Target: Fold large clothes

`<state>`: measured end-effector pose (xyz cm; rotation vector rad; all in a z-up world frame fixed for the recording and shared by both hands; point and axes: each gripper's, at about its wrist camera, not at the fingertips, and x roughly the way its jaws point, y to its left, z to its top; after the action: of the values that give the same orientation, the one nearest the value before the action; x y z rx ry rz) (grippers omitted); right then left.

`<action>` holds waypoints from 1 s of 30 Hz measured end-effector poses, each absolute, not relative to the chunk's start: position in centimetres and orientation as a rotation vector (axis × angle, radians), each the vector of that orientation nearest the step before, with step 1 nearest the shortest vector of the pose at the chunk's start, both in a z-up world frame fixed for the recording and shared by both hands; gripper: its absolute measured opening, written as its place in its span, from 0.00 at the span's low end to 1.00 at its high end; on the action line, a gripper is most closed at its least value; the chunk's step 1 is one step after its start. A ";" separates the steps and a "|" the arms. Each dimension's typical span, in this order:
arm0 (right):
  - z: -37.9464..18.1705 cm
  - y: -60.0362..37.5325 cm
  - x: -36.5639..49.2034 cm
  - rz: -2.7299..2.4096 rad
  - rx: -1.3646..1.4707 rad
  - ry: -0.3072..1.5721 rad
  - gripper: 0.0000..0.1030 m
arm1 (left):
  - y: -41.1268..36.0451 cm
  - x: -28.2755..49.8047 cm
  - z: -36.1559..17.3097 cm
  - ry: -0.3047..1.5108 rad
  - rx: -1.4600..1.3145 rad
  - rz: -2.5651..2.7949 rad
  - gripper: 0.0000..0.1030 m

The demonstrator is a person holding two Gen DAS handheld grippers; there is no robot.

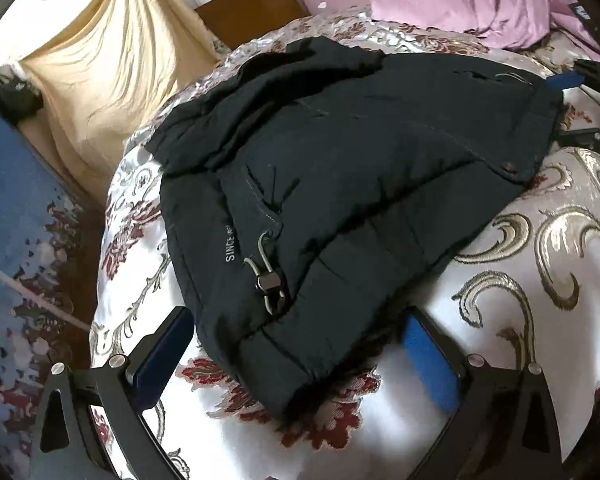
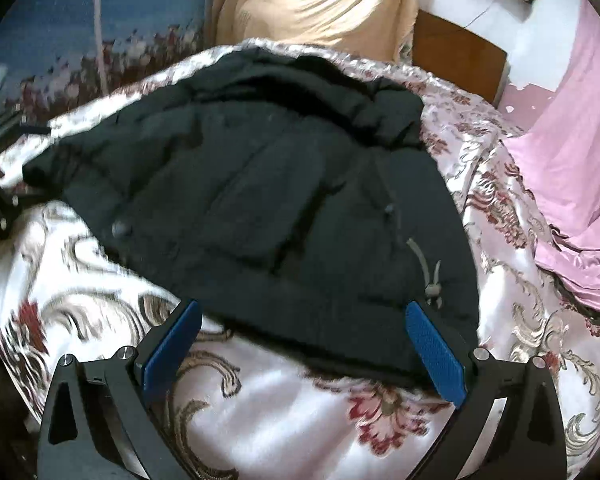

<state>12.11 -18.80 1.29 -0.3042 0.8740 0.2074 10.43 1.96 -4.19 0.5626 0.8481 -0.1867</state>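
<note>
A black padded jacket lies folded on a bed with a white floral bedspread. It has grey drawcords with a toggle and "SINCE" lettering near its edge. My left gripper is open, its blue pads either side of the jacket's near corner, just above the bedspread. In the right wrist view the jacket lies ahead. My right gripper is open, its blue-padded fingers astride the jacket's near hem. The right gripper also shows at the far right of the left wrist view.
A pink sheet is bunched on the bed beside the jacket. A cream cloth hangs past the bed's edge, with a brown wooden board near it. Blue patterned carpet lies below the bed.
</note>
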 end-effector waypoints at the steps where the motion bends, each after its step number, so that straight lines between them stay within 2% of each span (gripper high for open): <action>1: 0.9 -18.7 12.0 0.213 -0.311 0.885 0.97 | 1.9 10.5 -4.2 0.850 0.581 -0.190 1.00; 13: -0.7 -20.2 12.7 0.230 -0.196 0.973 0.97 | 1.8 12.0 -4.8 0.859 0.590 -0.062 1.00; 23: -1.1 -21.6 14.8 0.225 -0.349 1.162 0.97 | 1.8 11.3 -4.7 0.782 0.620 -0.007 1.00; 30: -0.6 -19.9 15.4 0.222 -0.601 1.161 0.98 | 1.4 11.1 -4.4 0.742 0.651 0.003 1.00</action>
<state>15.43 -19.95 -0.56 -0.6008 1.1609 0.2219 11.06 1.37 -4.39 0.6511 0.7423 0.0030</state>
